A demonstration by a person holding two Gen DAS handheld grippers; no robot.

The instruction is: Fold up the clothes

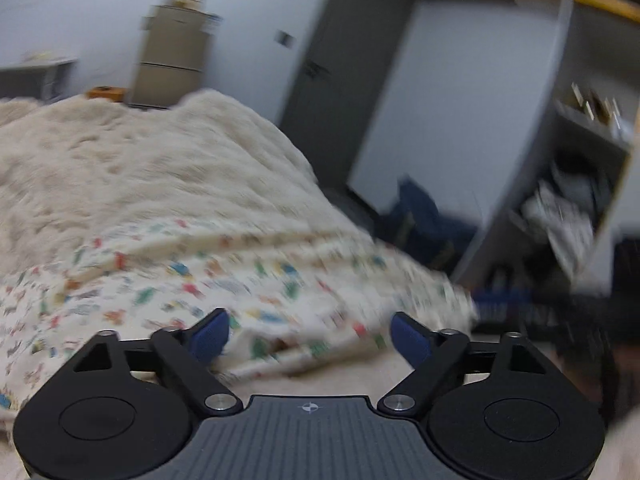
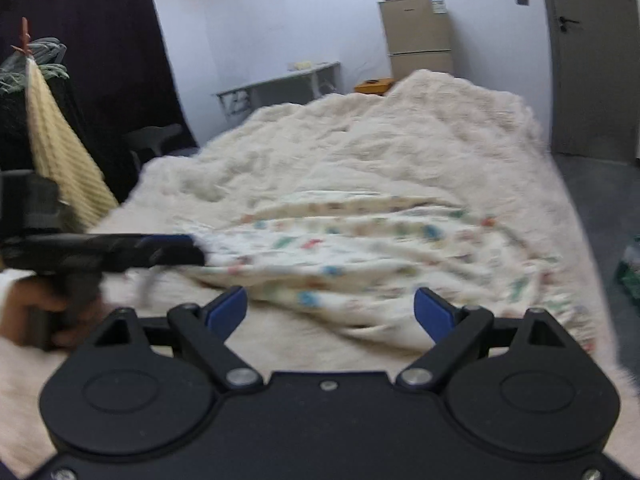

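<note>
A cream garment with small coloured prints (image 1: 248, 280) lies crumpled on a fluffy cream blanket (image 1: 120, 168) on the bed. My left gripper (image 1: 310, 332) is open, its blue pads apart, just above the garment's near edge. In the right wrist view the garment (image 2: 380, 252) lies ahead of my open right gripper (image 2: 330, 308), which holds nothing. The left gripper (image 2: 176, 252) shows there from the side at the garment's left edge; whether it touches the cloth is blurred.
A small fridge (image 2: 416, 36) and a low white shelf (image 2: 280, 84) stand at the far wall. A grey door (image 2: 592, 56) is on the right. A cream towel (image 2: 60, 152) hangs at left. An open cabinet (image 1: 568, 200) stands beside the bed.
</note>
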